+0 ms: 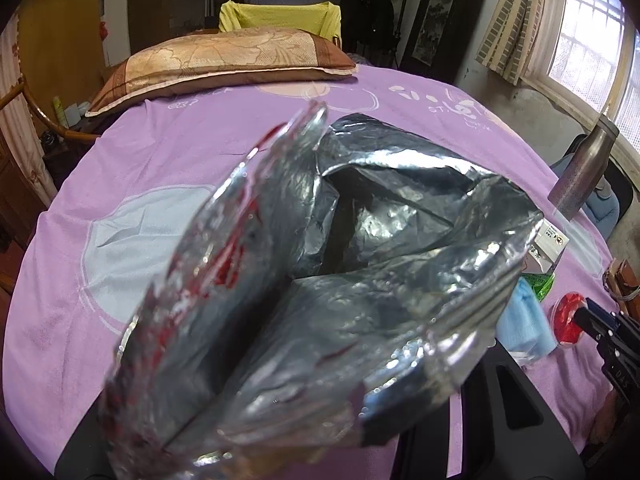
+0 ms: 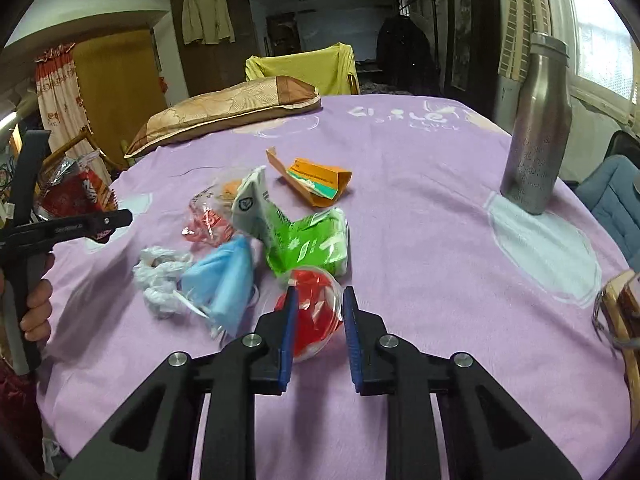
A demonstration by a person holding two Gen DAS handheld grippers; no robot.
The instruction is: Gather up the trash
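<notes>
In the left wrist view, a crumpled silver foil bag [image 1: 360, 264] with red print fills the picture, its mouth gaping toward the camera. My left gripper [image 1: 288, 432] is shut on its lower edge, with the fingers mostly hidden behind the foil. In the right wrist view, my right gripper [image 2: 318, 308] has its blue pads [image 2: 289, 320] pressed on a red-and-clear plastic wrapper [image 2: 316, 312] lying on the purple bedsheet [image 2: 420, 200]. Just beyond lie a blue face mask [image 2: 224, 284], a crumpled white plastic bag [image 2: 160, 280], a green packet [image 2: 308, 244], a white packet [image 2: 250, 208], another red wrapper [image 2: 208, 220] and an orange carton [image 2: 316, 178].
A steel bottle [image 2: 536, 128] stands on the sheet at the right. A brown pillow [image 2: 228, 112] lies at the far end, with a yellow-draped chair [image 2: 304, 64] behind it. A hand [image 2: 36, 304] holds the left gripper's handle at the left edge. A wooden chair [image 2: 620, 312] is at the right edge.
</notes>
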